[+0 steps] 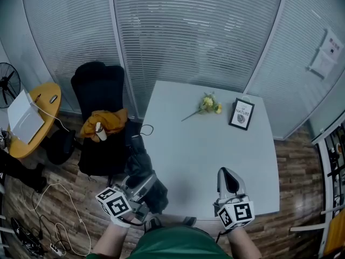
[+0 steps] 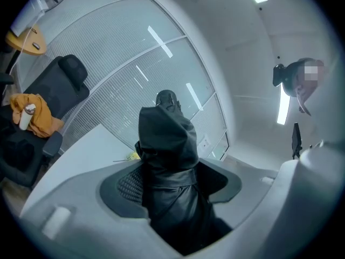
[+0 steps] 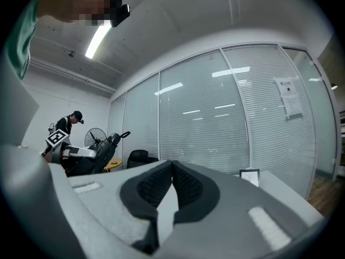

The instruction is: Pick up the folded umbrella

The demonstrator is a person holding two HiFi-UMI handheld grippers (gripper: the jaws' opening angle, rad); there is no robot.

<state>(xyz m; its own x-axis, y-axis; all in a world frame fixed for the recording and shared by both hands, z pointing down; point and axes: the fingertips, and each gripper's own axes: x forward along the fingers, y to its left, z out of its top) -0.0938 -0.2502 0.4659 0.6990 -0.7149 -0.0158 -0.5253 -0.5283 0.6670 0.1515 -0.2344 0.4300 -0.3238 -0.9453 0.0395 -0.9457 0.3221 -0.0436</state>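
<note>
Left hand-held gripper (image 2: 170,185) clamped on folded umbrella (image 2: 167,139) (beside table (image 1: 210,150)) | right hand-held gripper (image 3: 172,169) — closed, empty

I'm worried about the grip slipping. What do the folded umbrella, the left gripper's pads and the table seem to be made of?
The folded umbrella looks like black synthetic fabric, probably nylon or polyester: slight sheen, soft creases. The pads look like dark matte rubber with a fine dimpled texture. The table looks like smooth pale laminate or painted board with a satin finish; its core can't be told.
</note>
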